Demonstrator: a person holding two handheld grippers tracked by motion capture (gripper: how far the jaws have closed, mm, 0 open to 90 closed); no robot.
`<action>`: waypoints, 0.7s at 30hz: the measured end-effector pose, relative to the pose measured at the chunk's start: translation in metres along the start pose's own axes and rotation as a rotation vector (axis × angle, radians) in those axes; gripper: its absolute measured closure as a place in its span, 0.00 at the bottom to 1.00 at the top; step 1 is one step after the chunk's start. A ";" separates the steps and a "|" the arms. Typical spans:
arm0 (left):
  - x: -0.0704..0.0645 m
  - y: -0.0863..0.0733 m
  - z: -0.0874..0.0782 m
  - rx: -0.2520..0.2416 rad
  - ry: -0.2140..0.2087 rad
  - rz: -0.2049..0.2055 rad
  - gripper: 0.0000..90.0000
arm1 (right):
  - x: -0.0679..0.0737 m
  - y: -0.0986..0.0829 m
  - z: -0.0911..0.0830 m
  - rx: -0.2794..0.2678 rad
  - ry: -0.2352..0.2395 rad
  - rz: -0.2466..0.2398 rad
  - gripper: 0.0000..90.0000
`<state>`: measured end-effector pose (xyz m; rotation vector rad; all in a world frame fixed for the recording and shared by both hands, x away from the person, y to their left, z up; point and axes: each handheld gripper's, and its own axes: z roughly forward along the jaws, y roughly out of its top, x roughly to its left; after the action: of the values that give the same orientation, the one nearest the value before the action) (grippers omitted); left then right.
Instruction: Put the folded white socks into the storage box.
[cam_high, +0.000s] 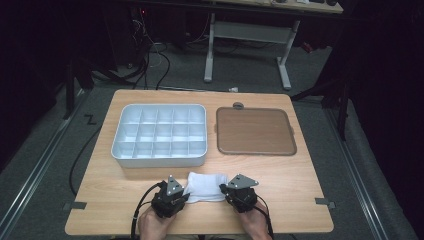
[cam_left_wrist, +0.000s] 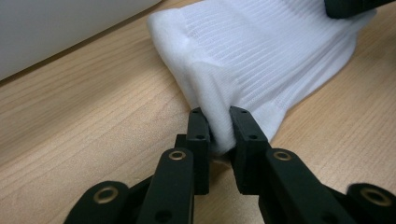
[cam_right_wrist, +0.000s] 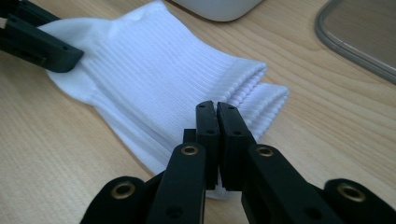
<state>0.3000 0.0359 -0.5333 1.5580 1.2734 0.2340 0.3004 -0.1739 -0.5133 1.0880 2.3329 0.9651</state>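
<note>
A white ribbed sock (cam_high: 206, 186) lies folded on the wooden table near its front edge, between my two grippers. My left gripper (cam_high: 185, 196) is at the sock's left end. In the left gripper view it (cam_left_wrist: 219, 112) is shut on a pinched-up fold of the sock (cam_left_wrist: 261, 60). My right gripper (cam_high: 224, 189) is at the sock's right end. In the right gripper view its (cam_right_wrist: 216, 106) jaws are pressed together over the near edge of the sock (cam_right_wrist: 154, 79), beside the ribbed cuff. The left gripper's black jaws (cam_right_wrist: 42, 44) hold the far end.
A white tray (cam_high: 160, 158) with several empty compartments stands behind the sock, left of centre. A flat brown tray (cam_high: 255, 131) with a grey rim lies to its right. A small grey disc (cam_high: 238, 105) sits behind the brown tray. Bare wood flanks both hands.
</note>
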 end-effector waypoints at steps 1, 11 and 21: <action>-0.001 0.000 0.000 0.003 0.002 0.005 0.88 | -0.002 0.001 0.000 0.004 -0.004 0.005 0.98; 0.004 0.002 -0.001 0.015 -0.029 -0.036 0.94 | -0.005 0.003 0.005 0.046 -0.065 -0.010 0.99; 0.010 0.007 0.003 0.002 -0.020 -0.081 0.94 | -0.011 0.005 0.014 0.019 -0.059 -0.030 0.99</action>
<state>0.3109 0.0427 -0.5332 1.5031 1.3186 0.1656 0.3179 -0.1745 -0.5190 1.0705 2.3085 0.8896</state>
